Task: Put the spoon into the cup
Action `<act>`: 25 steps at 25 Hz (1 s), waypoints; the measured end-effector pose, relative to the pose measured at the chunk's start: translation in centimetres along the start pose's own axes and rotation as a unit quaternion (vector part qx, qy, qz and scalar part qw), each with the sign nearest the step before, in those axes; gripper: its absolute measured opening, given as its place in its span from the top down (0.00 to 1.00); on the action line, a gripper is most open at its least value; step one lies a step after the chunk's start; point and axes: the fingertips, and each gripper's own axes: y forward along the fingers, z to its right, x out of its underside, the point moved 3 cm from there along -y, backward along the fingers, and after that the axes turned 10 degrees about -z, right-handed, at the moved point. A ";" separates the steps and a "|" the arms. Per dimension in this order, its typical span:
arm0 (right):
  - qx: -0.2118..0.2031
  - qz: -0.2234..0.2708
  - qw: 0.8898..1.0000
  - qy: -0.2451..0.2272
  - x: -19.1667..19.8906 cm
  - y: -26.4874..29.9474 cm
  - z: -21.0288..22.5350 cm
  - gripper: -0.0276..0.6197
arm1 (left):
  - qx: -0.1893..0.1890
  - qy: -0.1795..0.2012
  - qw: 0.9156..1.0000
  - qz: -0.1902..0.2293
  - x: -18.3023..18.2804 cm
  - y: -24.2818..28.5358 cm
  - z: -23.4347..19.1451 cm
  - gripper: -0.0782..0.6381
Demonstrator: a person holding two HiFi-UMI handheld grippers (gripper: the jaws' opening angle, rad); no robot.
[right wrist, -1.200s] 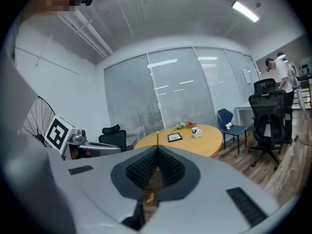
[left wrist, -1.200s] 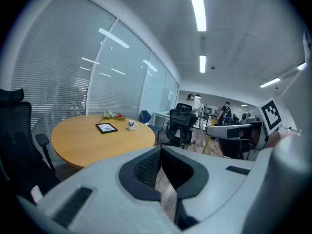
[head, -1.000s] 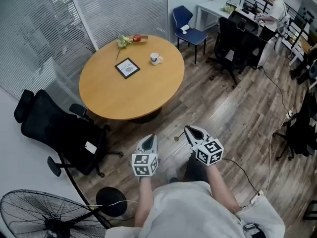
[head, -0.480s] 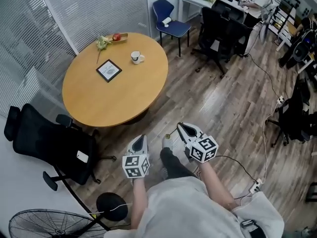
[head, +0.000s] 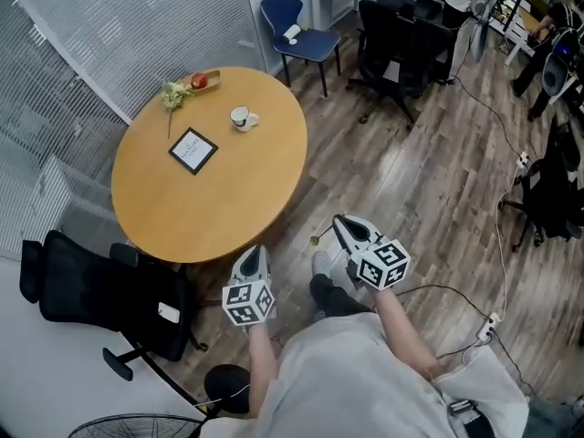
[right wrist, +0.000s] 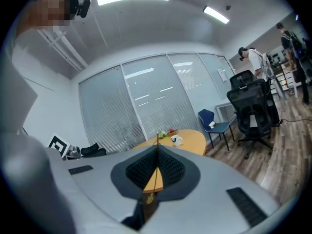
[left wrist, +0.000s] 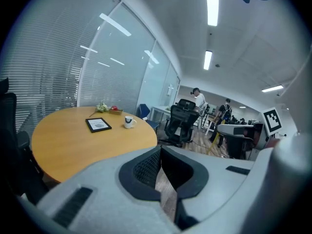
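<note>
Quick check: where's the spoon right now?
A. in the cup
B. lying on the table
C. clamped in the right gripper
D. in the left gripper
C: the right gripper has its jaws shut on the thin gold spoon, and the cup stands far off on the table.

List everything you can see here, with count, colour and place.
table: one, wooden, round, left
cup: one, white, table's far side
framed picture: one, black, beside the cup
tray: one, wooden, table's far edge
red fruit: one, on the tray
greens: one bunch, beside the tray
office chairs: at least two, black, near left and far desks
blue chair: one, beyond the table
spoon: one, golden, in the right gripper
left gripper: one, grey, shut, empty
right gripper: one, grey, shut on the spoon
</note>
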 end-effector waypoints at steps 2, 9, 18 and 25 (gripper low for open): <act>0.003 0.003 1.000 0.009 -0.9 1.7 1.2 0.96 | -0.002 0.001 1.000 -0.005 -1.2 1.4 -1.0 0.88; -0.010 0.009 1.000 0.009 -5.2 7.4 3.8 0.96 | -0.008 0.013 1.000 -0.021 -5.4 5.8 -2.8 0.88; -0.032 0.010 0.999 0.033 -7.8 15.0 7.5 0.96 | -0.034 0.018 0.998 -0.046 -9.2 10.4 -7.0 0.88; -0.048 0.002 0.998 0.037 -9.4 20.2 10.1 0.96 | -0.056 -0.001 0.998 -0.042 -10.3 12.3 -9.4 0.88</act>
